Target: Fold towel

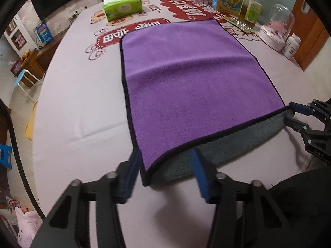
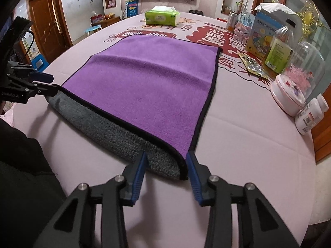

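A purple towel [image 1: 186, 78] with a black hem and a grey underside lies folded on the pink tablecloth [image 1: 82, 107]; it also shows in the right wrist view [image 2: 144, 86]. Its near edge curls up and shows the grey side [image 2: 115, 134]. My left gripper [image 1: 165, 165] is open, its blue pads either side of the near left corner. My right gripper [image 2: 166, 165] is open around the near right corner. Each gripper appears in the other's view: the right one [image 1: 289, 113] and the left one [image 2: 51, 84] at the towel's corners.
A green tissue pack [image 1: 122, 6] sits at the far side. Bottles, a box, a glass dome [image 2: 298, 78] and a white pill bottle [image 2: 312, 115] crowd the right side. The table edge curves near me. A dark sleeve [image 2: 20, 165] is at the lower left.
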Motion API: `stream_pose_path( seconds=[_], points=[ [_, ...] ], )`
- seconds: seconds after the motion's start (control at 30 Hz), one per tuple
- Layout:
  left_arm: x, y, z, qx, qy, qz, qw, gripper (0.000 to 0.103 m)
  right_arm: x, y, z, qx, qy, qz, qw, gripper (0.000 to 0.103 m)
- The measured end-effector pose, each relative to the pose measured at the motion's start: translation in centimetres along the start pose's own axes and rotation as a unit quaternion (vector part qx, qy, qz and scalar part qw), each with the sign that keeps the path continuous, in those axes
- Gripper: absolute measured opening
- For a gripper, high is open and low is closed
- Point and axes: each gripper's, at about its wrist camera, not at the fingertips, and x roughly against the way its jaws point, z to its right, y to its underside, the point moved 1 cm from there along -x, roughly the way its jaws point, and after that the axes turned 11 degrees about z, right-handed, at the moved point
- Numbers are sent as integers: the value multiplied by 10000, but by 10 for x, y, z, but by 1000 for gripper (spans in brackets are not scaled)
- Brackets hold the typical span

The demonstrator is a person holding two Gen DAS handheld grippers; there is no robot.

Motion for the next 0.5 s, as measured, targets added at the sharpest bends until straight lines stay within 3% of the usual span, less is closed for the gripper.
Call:
stream_pose_path(
  seconds=[0.13,0.2,0.4,0.5],
  points=[
    [0,3,5,-53,-17,-56,10000,28,-1,0,0,2,-12,-10,10000,34],
    [0,3,6,-54,-18,-59,10000,16,-1,0,0,22,0,-21,10000,24],
    [3,2,12,-94,-30,-19,9999,8,1,-1,4,64,11,14,10000,6],
    [5,3,13,-89,-37,28,9999,7,2,-2,6,58,-63,19,10000,5]
  ],
)
